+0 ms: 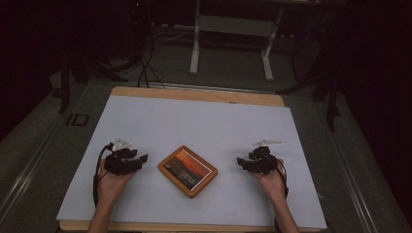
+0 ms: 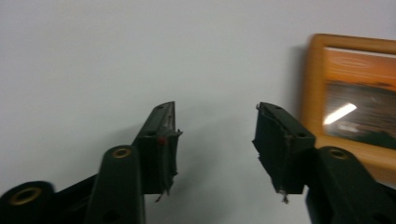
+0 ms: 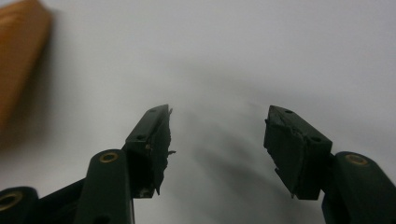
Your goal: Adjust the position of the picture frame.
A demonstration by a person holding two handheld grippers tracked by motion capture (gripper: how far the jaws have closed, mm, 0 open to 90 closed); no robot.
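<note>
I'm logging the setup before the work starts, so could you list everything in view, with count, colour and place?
picture frame: one, orange wood around a sunset print, lying flat at the table's middle, between the grippers
white sheet: one, covers most of the table
table: one, light wood, edge showing at the far side
metal stand: one, white, on the floor beyond the table
left gripper: one, black, open, left of the frame
right gripper: one, black, open, right of the frame
</note>
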